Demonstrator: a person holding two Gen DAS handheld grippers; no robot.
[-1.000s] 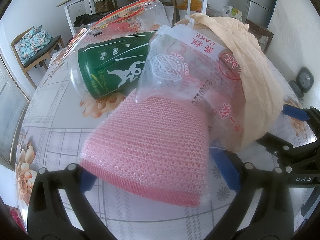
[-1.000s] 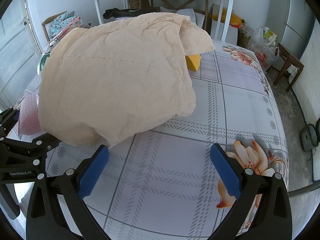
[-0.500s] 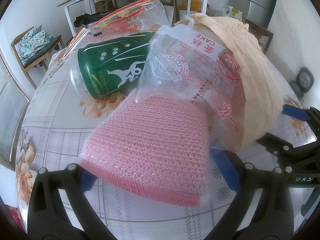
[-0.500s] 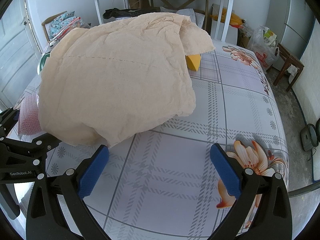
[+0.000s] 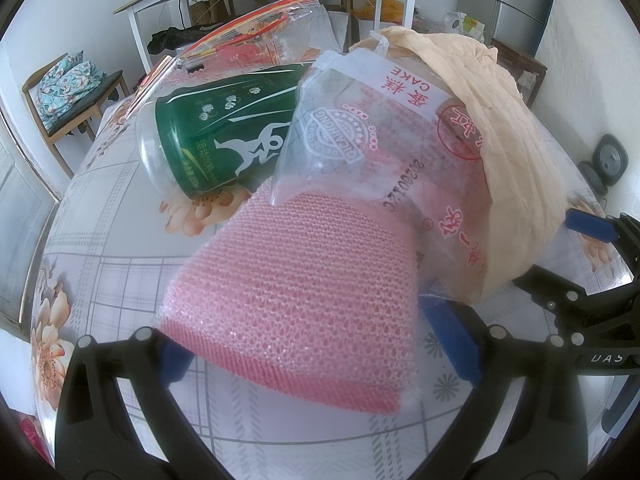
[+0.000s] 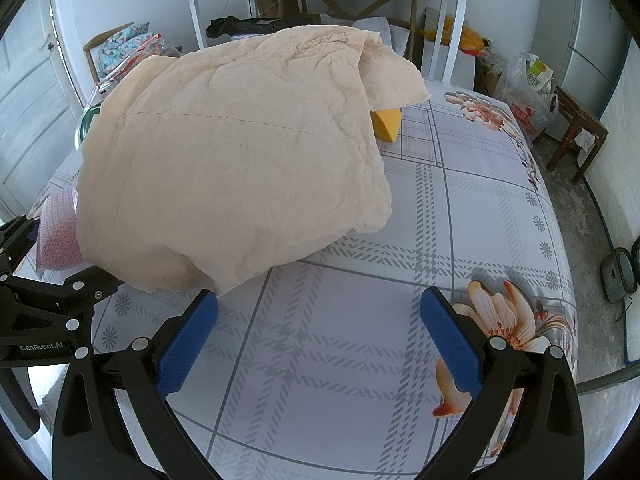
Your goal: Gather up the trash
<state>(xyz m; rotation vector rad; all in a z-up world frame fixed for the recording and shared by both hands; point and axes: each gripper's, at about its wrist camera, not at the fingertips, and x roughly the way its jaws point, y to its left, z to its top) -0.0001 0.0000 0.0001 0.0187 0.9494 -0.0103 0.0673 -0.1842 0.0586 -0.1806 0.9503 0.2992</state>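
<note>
Several scraps lie heaped together on the floral tablecloth (image 6: 460, 200): pink foam netting (image 5: 304, 280), cake wrapper (image 5: 380, 140), green can (image 5: 224, 136), beige paper (image 6: 240, 152). Left gripper (image 5: 316, 344) straddles the netting, jaws spread, apparently ready to pinch; right gripper (image 6: 320, 336) gapes empty beside the paper.

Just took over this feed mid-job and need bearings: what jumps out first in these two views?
Nearest the left tool, whose open fingers straddle it, lies a pink mesh foam sleeve with a clear cake wrapper draped over its far end. Beyond it to the left, a green can lies on its side. A big crumpled beige paper covers the pile's right side, just ahead of the open, empty right tool.
</note>
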